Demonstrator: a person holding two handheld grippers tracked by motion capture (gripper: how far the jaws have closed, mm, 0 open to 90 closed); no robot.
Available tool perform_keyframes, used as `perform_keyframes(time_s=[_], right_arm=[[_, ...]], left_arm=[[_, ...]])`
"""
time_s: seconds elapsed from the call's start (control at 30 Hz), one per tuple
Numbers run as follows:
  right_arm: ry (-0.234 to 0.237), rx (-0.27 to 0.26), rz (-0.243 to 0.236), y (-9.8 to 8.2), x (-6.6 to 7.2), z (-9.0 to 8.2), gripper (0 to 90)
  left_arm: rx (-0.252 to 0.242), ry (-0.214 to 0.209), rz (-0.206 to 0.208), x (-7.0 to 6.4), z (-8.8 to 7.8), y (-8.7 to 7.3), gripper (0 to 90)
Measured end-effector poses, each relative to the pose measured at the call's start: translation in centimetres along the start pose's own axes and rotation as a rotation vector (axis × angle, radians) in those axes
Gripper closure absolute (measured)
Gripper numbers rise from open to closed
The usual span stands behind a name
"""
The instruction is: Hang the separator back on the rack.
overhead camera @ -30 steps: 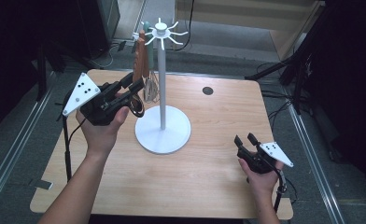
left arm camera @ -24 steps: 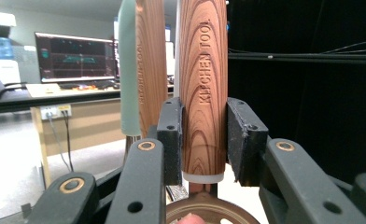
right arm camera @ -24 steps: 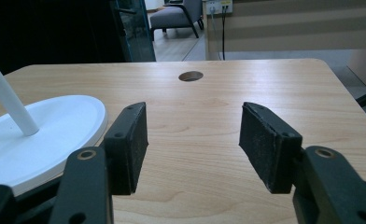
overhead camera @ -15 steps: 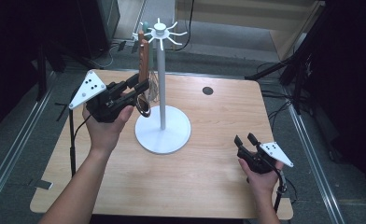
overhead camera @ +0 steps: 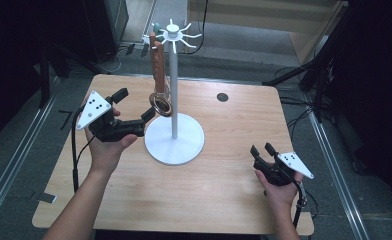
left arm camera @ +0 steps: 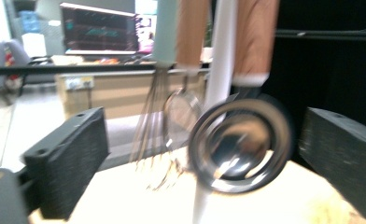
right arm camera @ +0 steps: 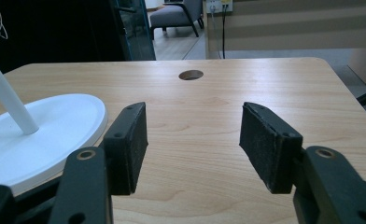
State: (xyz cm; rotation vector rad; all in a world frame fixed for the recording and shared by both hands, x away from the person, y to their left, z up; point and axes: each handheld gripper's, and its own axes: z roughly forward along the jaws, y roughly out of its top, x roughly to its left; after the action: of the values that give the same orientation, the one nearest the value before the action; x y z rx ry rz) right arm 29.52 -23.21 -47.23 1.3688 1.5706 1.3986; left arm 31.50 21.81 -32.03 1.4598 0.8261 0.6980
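Left gripper (overhead camera: 134,107) beside a white utensil stand (overhead camera: 174,142) near the middle of the desk (overhead camera: 224,190); its fingers (left arm camera: 64,161) have just been opening and now stand released and wide, with the metal ring of a wooden-handled strainer (overhead camera: 157,75) between them but untouched by either pad. The strainer hangs from a hook on the spoked crown of the stand, placed so that its own weight keeps it plumb; its long axis runs vertically, handle uppermost at the hook, ring end pointing down toward the stand's round base. In the left gripper view the strainer (left arm camera: 242,144) appears blurred just beyond the fingers, with a wire whisk (left arm camera: 155,116) and a second, smaller sieve (left arm camera: 183,109) hanging behind it beside the white pole. The wide spread of the fingers is judged to leave the strainer hanging free on its hook. Right gripper (overhead camera: 264,152) rests low at the near right of the desk, well apart from the stand; its fingers (right arm camera: 127,144) are released, with bare wood between them, held idle and clear of the work.
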Motion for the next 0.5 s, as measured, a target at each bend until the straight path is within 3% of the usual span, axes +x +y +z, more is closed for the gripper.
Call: perform_keyframes(time_s=[0.23,0.3,0.5], right_arm=[[0.007,0.012,0.000,-0.1,0.1,0.0,41.7],[0.004,0.016,-0.001,-0.1,0.2,0.0,40.4],[0.001,0.021,-0.003,-0.1,0.2,0.1,36.9]], left_arm=[[0.055,0.039,-0.002,1.2,-0.9,-3.6,0.0],[0.075,0.066,-0.013,1.7,-1.2,-4.6,0.0],[0.104,0.095,-0.040,3.2,-2.1,-7.3,0.0]])
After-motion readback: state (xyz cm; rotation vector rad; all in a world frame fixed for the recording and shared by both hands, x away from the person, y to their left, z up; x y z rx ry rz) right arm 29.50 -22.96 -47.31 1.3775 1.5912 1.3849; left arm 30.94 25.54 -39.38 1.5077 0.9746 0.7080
